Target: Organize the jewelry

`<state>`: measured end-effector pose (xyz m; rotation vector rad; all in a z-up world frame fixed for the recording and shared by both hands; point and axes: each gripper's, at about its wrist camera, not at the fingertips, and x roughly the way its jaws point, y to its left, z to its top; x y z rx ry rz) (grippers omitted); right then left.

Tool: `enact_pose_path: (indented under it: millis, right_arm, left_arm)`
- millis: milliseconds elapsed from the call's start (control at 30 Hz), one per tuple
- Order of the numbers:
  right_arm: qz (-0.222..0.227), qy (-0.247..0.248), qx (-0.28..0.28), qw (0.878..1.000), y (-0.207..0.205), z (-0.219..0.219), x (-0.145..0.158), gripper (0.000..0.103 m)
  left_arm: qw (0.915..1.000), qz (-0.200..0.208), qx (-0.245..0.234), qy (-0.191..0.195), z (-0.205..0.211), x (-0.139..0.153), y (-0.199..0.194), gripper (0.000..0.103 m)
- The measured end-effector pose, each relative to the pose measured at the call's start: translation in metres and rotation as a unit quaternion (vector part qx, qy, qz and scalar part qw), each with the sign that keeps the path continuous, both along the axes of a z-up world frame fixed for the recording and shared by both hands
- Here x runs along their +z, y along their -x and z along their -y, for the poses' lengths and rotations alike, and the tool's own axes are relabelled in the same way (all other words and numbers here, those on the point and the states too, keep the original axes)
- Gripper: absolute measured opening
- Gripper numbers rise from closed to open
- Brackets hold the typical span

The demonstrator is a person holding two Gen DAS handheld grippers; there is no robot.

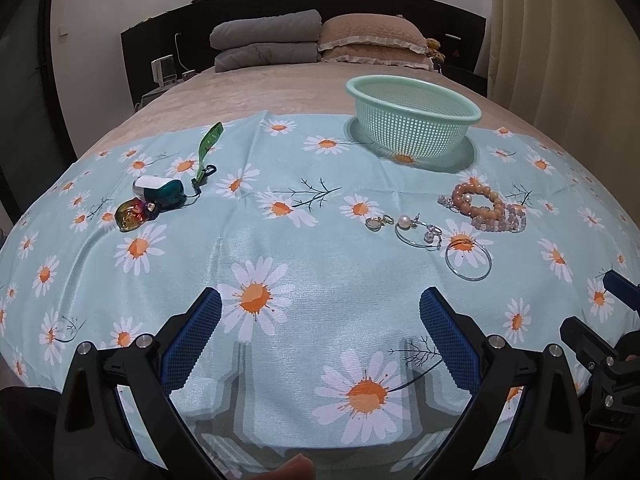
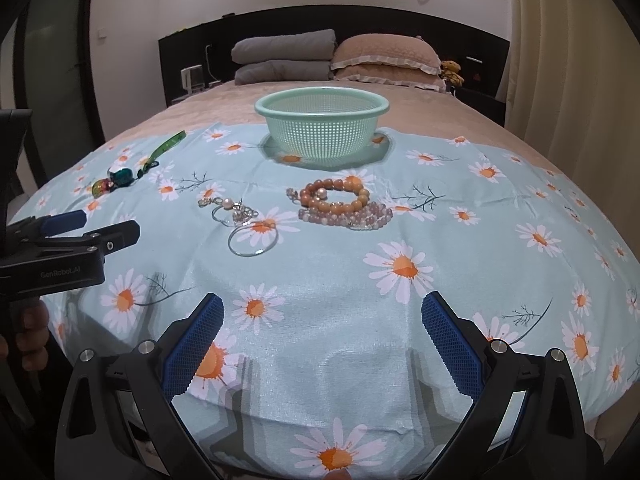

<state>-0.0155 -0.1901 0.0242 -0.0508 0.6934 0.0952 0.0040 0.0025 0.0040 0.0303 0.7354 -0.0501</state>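
A: How many pieces are out?

B: One mint basket point(image 2: 322, 128) stands on the daisy cloth point(image 2: 400, 320). In front of it lie two bead bracelets: an orange one point(image 2: 340, 198) and a pale pink one point(image 2: 360, 216), touching. Left of those sit two wire hoops point(image 2: 253, 242), one with a pearl point(image 1: 402, 223), and a small charm pair point(image 1: 379, 223). Far left of the basket: one green strap point(image 1: 208, 142), one teal-and-white case point(image 1: 160, 191), one iridescent piece point(image 1: 130, 213).

A: And the tongs?

B: The left gripper point(image 1: 320, 340) and right gripper point(image 2: 322, 344) both gape wide, holding nothing, nearer than the jewelry.

A: Anything unclear?

B: The hoop cluster tangles; its small parts are hard to make out.
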Motion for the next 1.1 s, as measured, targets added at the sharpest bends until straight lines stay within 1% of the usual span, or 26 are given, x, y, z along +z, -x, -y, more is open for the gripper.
enact_pose_path:
  millis: [267, 367, 467, 533, 667, 967, 1100]
  right_arm:
    - [0.009, 0.023, 0.014, 1.0, -0.002, -0.008, 0.004, 0.095]
    - [0.014, 0.03, 0.009, 0.999, -0.005, -0.009, 0.007, 0.095]
    - [0.011, 0.023, 0.007, 1.0, -0.01, -0.006, 0.01, 0.095]
    - [0.009, 0.02, 0.003, 1.0, -0.015, -0.003, 0.012, 0.095]
    - [0.004, 0.012, -0.001, 1.0, -0.026, 0.001, 0.016, 0.095]
    - [0.005, 0.032, -0.003, 0.999, -0.054, 0.005, 0.027, 0.095]
    - [-0.008, 0.033, -0.003, 0.999, -0.071, 0.007, 0.028, 0.095]
  left_arm:
    - [0.9999, 0.005, -0.007, -0.01, 0.004, 0.003, -0.004, 0.097]
    - [0.9998, 0.006, -0.008, -0.016, 0.005, 0.005, -0.006, 0.097]
    - [0.9999, -0.004, -0.015, -0.005, 0.003, 0.007, -0.011, 0.097]
    - [0.9998, -0.007, -0.019, 0.004, 0.002, 0.009, -0.015, 0.097]
    - [0.9998, -0.008, -0.018, -0.002, 0.002, 0.011, -0.023, 0.097]
    - [0.9996, -0.024, -0.012, -0.009, -0.005, 0.011, -0.048, 0.097]
    - [0.9992, -0.03, -0.018, -0.02, -0.004, 0.01, -0.061, 0.097]
